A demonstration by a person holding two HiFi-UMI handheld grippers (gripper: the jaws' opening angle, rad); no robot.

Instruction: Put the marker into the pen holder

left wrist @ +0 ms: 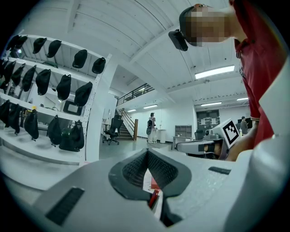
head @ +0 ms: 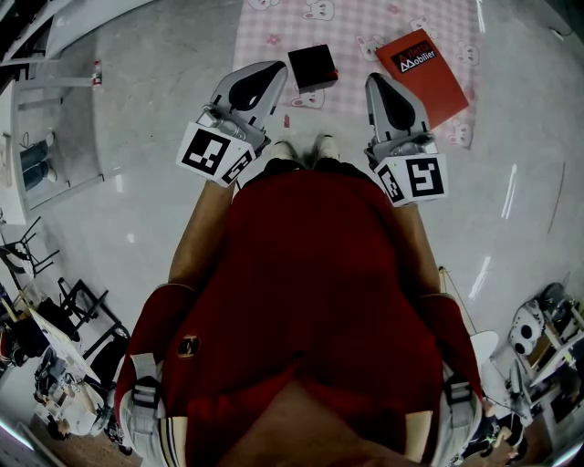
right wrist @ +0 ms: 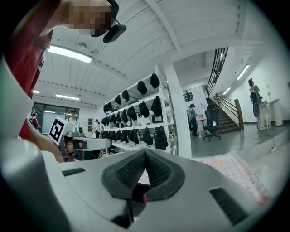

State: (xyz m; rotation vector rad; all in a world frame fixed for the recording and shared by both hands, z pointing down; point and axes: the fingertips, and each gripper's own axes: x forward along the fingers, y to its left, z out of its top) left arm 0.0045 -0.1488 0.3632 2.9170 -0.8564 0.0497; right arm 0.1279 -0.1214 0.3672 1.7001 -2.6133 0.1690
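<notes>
A black square box [head: 313, 67], the pen holder, stands on a pink patterned mat [head: 356, 27] on the floor ahead of my feet. A small red thing [head: 286, 120], possibly the marker, lies at the mat's near edge. My left gripper [head: 270, 71] hovers just left of the box, and its jaws meet at the tip [left wrist: 147, 152] with nothing between them. My right gripper [head: 379, 80] hangs to the box's right, also shut and empty [right wrist: 145, 152]. Both gripper views look out level across the room, so neither shows the box.
A red booklet [head: 422, 73] lies on the mat at the right. My red shirt fills the lower head view and my shoes [head: 306, 148] show between the grippers. Shelves of black caps [left wrist: 54, 86] line the left wall. Stairs [right wrist: 226, 113] and office chairs stand far off.
</notes>
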